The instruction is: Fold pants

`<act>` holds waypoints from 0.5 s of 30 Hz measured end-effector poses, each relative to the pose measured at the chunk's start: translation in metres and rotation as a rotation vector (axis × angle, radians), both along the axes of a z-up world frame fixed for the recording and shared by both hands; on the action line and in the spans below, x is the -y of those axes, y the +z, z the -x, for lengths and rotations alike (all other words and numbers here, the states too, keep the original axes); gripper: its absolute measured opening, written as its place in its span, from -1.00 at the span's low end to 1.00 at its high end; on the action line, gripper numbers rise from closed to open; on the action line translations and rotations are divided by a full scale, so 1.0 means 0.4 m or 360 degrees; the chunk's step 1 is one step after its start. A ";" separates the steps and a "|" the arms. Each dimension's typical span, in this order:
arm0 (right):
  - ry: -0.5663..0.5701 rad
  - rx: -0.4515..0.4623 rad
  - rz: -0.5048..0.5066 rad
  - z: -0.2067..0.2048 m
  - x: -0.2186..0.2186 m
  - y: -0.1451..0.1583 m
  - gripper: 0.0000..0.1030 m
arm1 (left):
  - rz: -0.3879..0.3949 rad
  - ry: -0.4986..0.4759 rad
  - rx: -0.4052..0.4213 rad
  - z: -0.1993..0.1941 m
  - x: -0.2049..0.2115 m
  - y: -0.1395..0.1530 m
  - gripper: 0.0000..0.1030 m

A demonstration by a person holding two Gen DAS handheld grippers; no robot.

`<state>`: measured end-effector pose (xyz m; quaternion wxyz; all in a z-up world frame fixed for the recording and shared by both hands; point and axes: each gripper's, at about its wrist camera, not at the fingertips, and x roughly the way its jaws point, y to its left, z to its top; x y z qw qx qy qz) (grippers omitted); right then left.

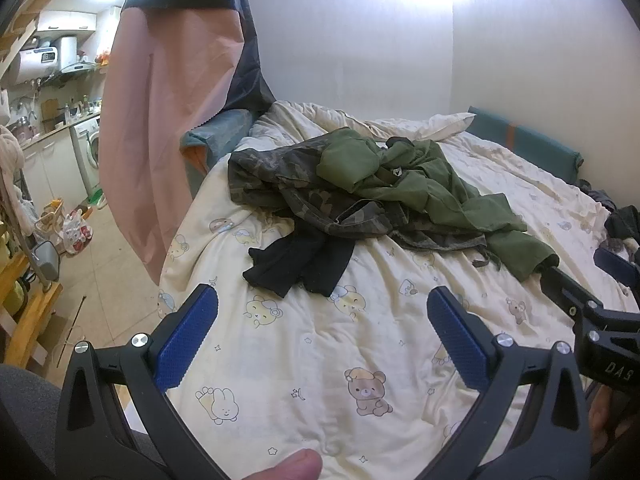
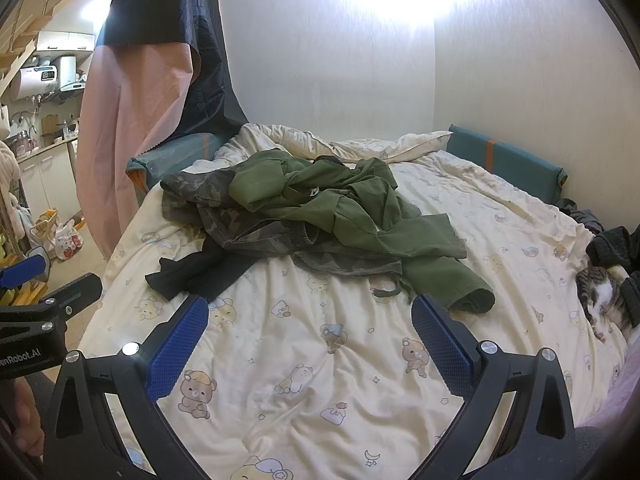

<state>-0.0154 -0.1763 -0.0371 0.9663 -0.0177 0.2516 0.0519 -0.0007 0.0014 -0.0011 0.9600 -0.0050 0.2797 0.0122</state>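
Note:
A heap of pants lies on the cream cartoon-print quilt [image 1: 320,360] [image 2: 332,384]. On top are olive green pants [image 1: 424,184] [image 2: 340,208], crumpled, one leg trailing to the near right. Under them lie camouflage pants [image 1: 280,172] [image 2: 224,216]. Black pants [image 1: 296,264] [image 2: 200,272] stick out at the near left of the heap. My left gripper [image 1: 322,308] is open above the quilt, short of the black pants, holding nothing. My right gripper [image 2: 310,316] is open too, just short of the green leg's cuff. Each gripper shows at the edge of the other's view.
A pink and dark curtain [image 1: 160,120] hangs at the bed's left. Teal cushions [image 1: 528,144] [image 2: 504,160] line the wall. A cat [image 2: 604,300] lies among dark clothes [image 2: 616,240] at the bed's right edge. A kitchen, bags [image 1: 76,232] and wooden furniture [image 1: 28,320] stand to the left.

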 end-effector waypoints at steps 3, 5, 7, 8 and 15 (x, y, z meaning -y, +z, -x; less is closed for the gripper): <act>0.0002 -0.0004 0.0000 0.001 0.001 0.000 1.00 | -0.0001 0.0003 0.0000 0.001 0.000 -0.001 1.00; 0.0001 0.0001 0.0004 0.001 -0.001 -0.001 1.00 | 0.0001 0.0003 -0.0002 0.000 -0.001 -0.002 1.00; 0.0001 0.0000 0.0003 0.000 -0.002 -0.001 1.00 | 0.0001 0.0001 0.0000 0.000 0.000 -0.001 1.00; 0.0001 -0.0001 0.0003 0.001 -0.002 -0.001 1.00 | 0.0002 -0.0001 0.0000 0.000 0.000 -0.001 1.00; 0.0008 0.0008 0.0008 0.002 -0.004 -0.001 1.00 | -0.0010 -0.0010 -0.0008 0.005 -0.004 -0.017 1.00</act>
